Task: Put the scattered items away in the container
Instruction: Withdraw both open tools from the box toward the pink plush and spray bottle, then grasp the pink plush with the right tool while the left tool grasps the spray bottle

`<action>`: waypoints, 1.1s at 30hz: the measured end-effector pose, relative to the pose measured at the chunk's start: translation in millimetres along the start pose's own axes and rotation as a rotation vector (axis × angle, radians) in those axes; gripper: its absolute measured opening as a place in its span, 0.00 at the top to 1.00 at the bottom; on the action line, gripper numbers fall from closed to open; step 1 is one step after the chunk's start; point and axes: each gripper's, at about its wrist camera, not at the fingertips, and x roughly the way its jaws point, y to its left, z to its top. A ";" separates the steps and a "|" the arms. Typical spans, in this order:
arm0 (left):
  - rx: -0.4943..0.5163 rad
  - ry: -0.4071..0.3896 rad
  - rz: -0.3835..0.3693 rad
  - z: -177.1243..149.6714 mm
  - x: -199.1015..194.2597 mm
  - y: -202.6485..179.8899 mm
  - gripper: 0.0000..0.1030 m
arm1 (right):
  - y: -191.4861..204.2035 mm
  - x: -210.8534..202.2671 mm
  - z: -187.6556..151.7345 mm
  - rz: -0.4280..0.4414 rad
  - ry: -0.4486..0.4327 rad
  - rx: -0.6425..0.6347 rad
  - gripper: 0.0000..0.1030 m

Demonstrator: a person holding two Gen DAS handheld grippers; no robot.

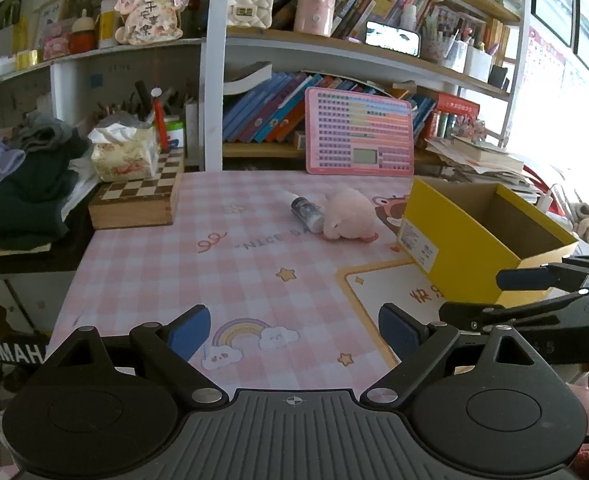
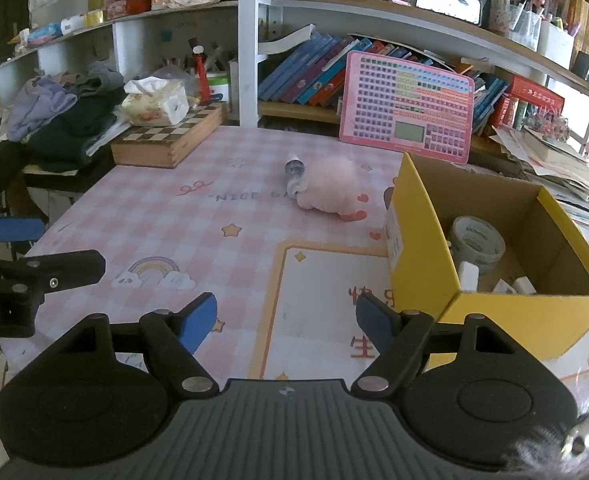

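Note:
A pink plush toy (image 1: 348, 216) (image 2: 330, 190) lies on the pink checked table mat (image 1: 254, 280), and a small bottle (image 1: 306, 210) (image 2: 294, 172) lies on its side against it. To their right stands an open yellow cardboard box (image 1: 466, 248) (image 2: 418, 200); it holds a roll of tape (image 2: 476, 244) and small white items (image 2: 468, 276). My left gripper (image 1: 294, 330) is open over the near part of the mat, with nothing between its fingers. My right gripper (image 2: 286, 324) is open and empty too, close to the box's near left corner. Both are well short of the toy.
A wooden chessboard box (image 1: 138, 200) with a tissue box (image 1: 124, 156) on top sits at the mat's back left, beside a pile of clothes (image 1: 22, 184). A pink keypad board (image 1: 360, 138) leans on the bookshelf behind. Stacked papers (image 2: 554, 160) lie behind the yellow box.

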 end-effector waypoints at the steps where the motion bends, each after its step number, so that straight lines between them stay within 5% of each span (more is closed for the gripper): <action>1: 0.001 0.000 0.005 2.4 3.6 0.8 0.10 | -1.3 3.6 3.2 0.001 0.002 0.000 0.26; 33: 0.030 0.081 0.068 78.1 155.2 3.8 0.10 | -51.2 161.1 129.8 0.016 0.107 0.068 0.26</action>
